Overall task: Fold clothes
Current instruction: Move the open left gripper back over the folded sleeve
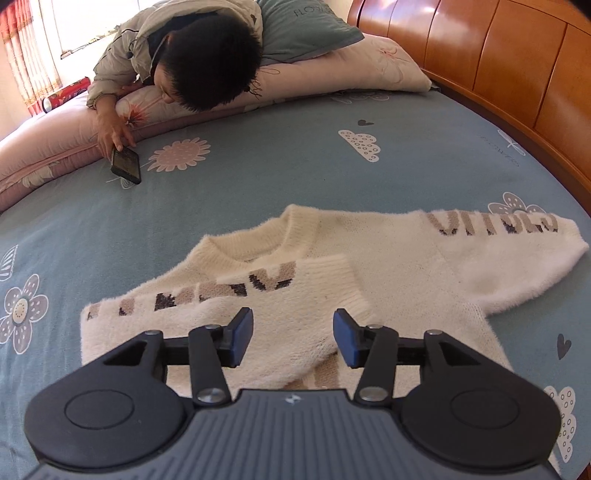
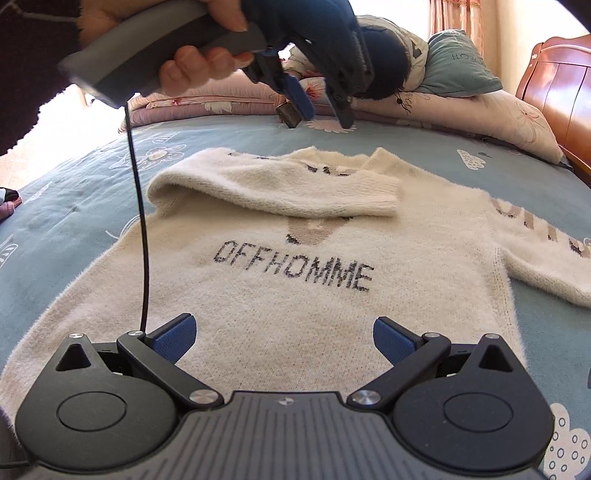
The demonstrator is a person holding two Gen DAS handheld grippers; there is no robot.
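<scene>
- On the bed (image 1: 295, 162), covered by one blue-grey sheet printed with flowers, clouds and hearts, lies one cream knitted sweater (image 2: 295, 266), front side up, with "OFFHOMME" across the chest.
- Two sleeves: one sleeve (image 2: 280, 188) is folded across the upper chest, its cuff resting on the body just below the collar; the other sleeve (image 1: 517, 240) lies spread out sideways on the sheet, lettering along it.
- Two grippers are in play. Seen from the right wrist camera, the left gripper (image 2: 325, 110) is held by a hand (image 2: 192, 62) above the sweater's far edge, its jaws spread with nothing between them; one black cable (image 2: 142, 221) hangs from its handle.
- Nearer the hem, the right gripper (image 2: 284, 339) hovers over the sweater's lower front, jaws spread wide and empty.
- Beyond the sweater, one person (image 1: 177, 59) in a pale quilted jacket leans over a pink floral quilt (image 1: 55, 147), one hand touching one dark phone (image 1: 126, 165) lying on the sheet.
- Two pillows are stacked near the wooden headboard (image 1: 498, 66): one teal pillow (image 1: 306, 33) on one pink pillow (image 1: 351, 74).
</scene>
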